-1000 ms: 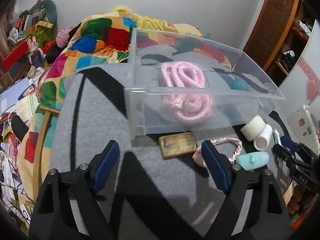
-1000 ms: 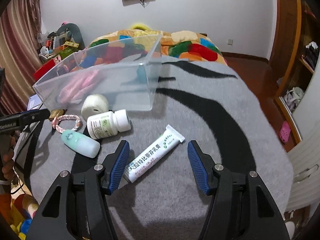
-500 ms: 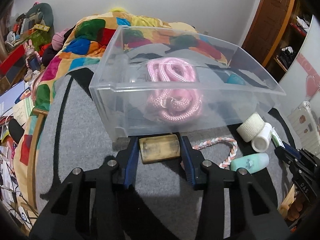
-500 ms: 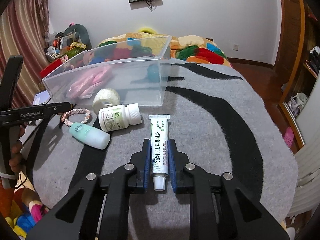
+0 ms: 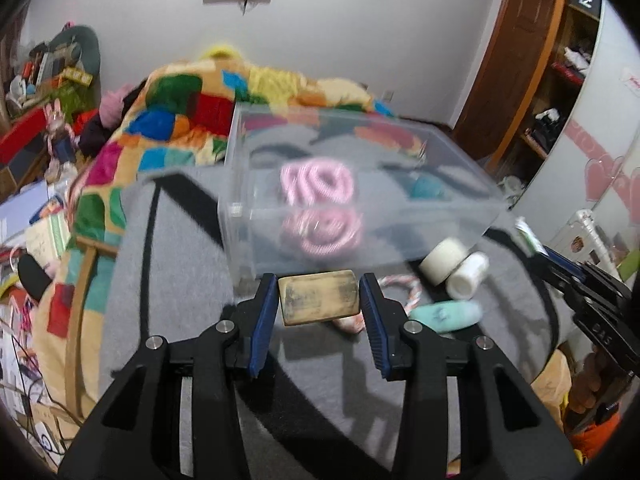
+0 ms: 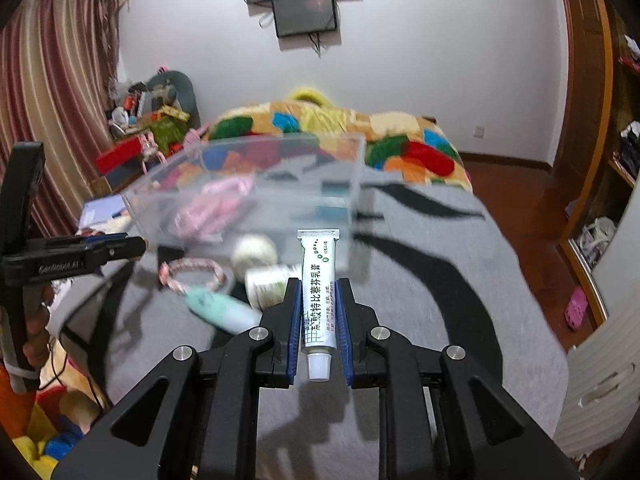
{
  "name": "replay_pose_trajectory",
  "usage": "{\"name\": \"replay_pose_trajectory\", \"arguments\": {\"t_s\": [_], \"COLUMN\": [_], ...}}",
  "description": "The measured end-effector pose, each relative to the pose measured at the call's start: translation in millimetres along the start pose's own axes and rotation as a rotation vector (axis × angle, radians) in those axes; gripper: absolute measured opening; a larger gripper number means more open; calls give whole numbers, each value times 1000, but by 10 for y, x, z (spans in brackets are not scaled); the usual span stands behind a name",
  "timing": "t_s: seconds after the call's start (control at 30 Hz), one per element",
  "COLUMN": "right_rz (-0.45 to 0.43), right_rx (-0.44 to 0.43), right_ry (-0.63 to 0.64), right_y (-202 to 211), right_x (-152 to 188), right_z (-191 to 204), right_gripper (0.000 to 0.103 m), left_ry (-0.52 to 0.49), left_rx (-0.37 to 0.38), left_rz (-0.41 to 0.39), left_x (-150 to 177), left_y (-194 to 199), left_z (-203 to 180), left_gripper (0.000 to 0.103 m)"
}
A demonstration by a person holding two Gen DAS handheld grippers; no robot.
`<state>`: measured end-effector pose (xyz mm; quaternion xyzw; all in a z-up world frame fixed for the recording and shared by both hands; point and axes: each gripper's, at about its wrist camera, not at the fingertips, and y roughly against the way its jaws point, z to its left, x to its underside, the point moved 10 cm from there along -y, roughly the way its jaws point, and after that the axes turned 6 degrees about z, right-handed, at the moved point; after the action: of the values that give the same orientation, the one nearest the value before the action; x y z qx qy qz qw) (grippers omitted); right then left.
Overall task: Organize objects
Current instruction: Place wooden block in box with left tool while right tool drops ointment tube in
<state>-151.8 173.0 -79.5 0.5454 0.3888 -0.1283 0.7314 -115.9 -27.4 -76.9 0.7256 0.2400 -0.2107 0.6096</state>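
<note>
My left gripper (image 5: 319, 292) is shut on a tan wooden block (image 5: 318, 298) and holds it lifted in front of the clear plastic bin (image 5: 256, 240). The bin holds a pink rope coil (image 5: 320, 208) and a teal object (image 5: 426, 187). My right gripper (image 6: 318, 300) is shut on a white ointment tube (image 6: 318, 280), cap toward the camera, raised above the grey blanket (image 6: 420, 300). The bin also shows in the right wrist view (image 6: 340, 160). On the blanket lie a tape roll (image 5: 442, 258), a white pill bottle (image 5: 468, 274), a mint bottle (image 5: 444, 314) and a braided ring (image 6: 190, 274).
The grey striped blanket (image 5: 168, 280) covers the surface; a patchwork quilt (image 5: 180, 120) lies behind the bin. Cluttered shelves stand at the left (image 5: 40, 80). A wooden door (image 5: 520, 40) and a white cabinet (image 5: 600, 140) are at the right. The floor drops off beyond the blanket's right edge (image 6: 540, 200).
Both grippers closed: the left on the wooden block, the right on the ointment tube. Both have since lifted their objects off the blanket.
</note>
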Motion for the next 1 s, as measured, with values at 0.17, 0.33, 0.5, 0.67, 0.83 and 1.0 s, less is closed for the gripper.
{"name": "replay_pose_trajectory", "arguments": {"t_s": [0.17,0.33,0.5,0.67,0.83,1.0], "right_rz": [-62,-73,-41,32,99,121], "right_rx": [-23,-84,-71,-31,-60,-71], "right_ry": [36,33,48,56,36,72], "right_y": [40,-94,-404,-775,-981,-1014], "right_x": [-384,-725,-896,-882,-841,-792], "right_z": [150,278,330,272,257,326], "right_gripper": [15,15,15,15,15,15], "left_ry": [-29,-52,-46,-29,-20,-25], "left_rx": [9,-25,-29,-29,-14,-21], "left_rz": [-68,-100,-81,-52,-3,9], "left_x": [-285,-550,-714,-782,-746,-688], "left_y": [167,86,-120,-315,-508,-554], "left_z": [-110,-160,-150,-132,-126,-133], "left_gripper": [41,41,41,41,41,42]}}
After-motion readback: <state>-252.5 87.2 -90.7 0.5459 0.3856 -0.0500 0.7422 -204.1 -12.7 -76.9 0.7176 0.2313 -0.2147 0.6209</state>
